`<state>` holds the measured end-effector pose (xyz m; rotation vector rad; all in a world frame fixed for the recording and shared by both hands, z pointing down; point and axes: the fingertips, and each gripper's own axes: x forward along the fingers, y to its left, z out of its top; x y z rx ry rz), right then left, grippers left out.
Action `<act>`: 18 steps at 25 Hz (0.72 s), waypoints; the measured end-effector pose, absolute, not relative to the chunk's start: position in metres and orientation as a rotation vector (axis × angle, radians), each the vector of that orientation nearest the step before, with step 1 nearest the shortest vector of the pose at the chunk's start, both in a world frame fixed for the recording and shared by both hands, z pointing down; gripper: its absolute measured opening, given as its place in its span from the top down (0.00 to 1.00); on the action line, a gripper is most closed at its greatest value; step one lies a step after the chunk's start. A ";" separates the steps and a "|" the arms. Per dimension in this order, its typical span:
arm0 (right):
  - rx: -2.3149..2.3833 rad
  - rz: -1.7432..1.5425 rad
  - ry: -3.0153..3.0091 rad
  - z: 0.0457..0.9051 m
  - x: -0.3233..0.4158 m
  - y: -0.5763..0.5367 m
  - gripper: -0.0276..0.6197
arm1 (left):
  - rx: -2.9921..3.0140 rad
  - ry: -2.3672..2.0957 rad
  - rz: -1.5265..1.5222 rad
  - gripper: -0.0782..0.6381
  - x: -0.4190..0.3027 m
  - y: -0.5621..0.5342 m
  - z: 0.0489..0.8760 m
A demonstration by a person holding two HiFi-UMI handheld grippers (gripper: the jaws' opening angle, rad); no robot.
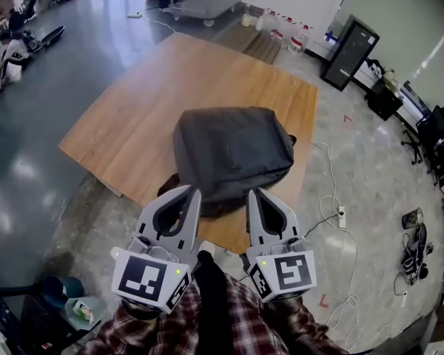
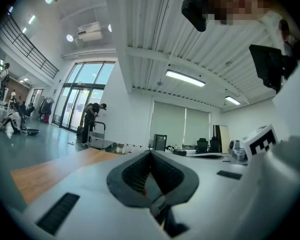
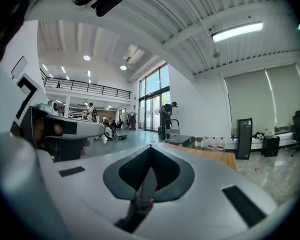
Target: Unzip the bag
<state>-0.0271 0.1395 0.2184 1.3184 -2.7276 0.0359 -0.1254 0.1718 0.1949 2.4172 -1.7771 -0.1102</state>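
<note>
A dark grey backpack (image 1: 233, 154) lies closed on a large wooden board (image 1: 133, 117) in the head view. Both grippers are held close to my body, short of the bag's near edge and apart from it. My left gripper (image 1: 194, 191) is shut with nothing in it, and its tips meet in its own view (image 2: 150, 152). My right gripper (image 1: 253, 192) is shut and empty too, jaws pressed together (image 3: 151, 147). Neither gripper view shows the bag; both look level across the hall over the board (image 2: 45, 171) (image 3: 210, 156). No zipper pull is visible.
A white cable and power strip (image 1: 341, 216) lie on the floor right of the board. A black cabinet (image 1: 349, 52), bottles (image 1: 288, 32) and a cart (image 1: 200, 6) stand beyond it. A person (image 2: 92, 116) stands by the cart; another (image 1: 11, 50) is at far left.
</note>
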 end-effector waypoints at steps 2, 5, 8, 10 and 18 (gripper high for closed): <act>1.333 0.028 -2.719 0.212 -0.026 0.107 0.95 | 2.429 -1.750 -0.111 0.88 -0.123 0.139 0.191; 1.370 0.030 -2.693 0.207 -0.019 0.074 0.95 | 2.457 -1.698 -0.097 0.88 -0.115 0.101 0.189; 1.418 0.057 -2.647 0.213 -0.008 0.052 0.95 | 2.478 -1.645 -0.074 0.88 -0.108 0.073 0.192; 1.452 0.086 -2.607 0.222 0.000 0.039 0.95 | 2.486 -1.602 -0.051 0.88 -0.104 0.056 0.198; 1.575 0.197 -2.401 0.262 0.027 -0.002 0.95 | 2.535 -1.380 0.082 0.88 -0.084 0.003 0.227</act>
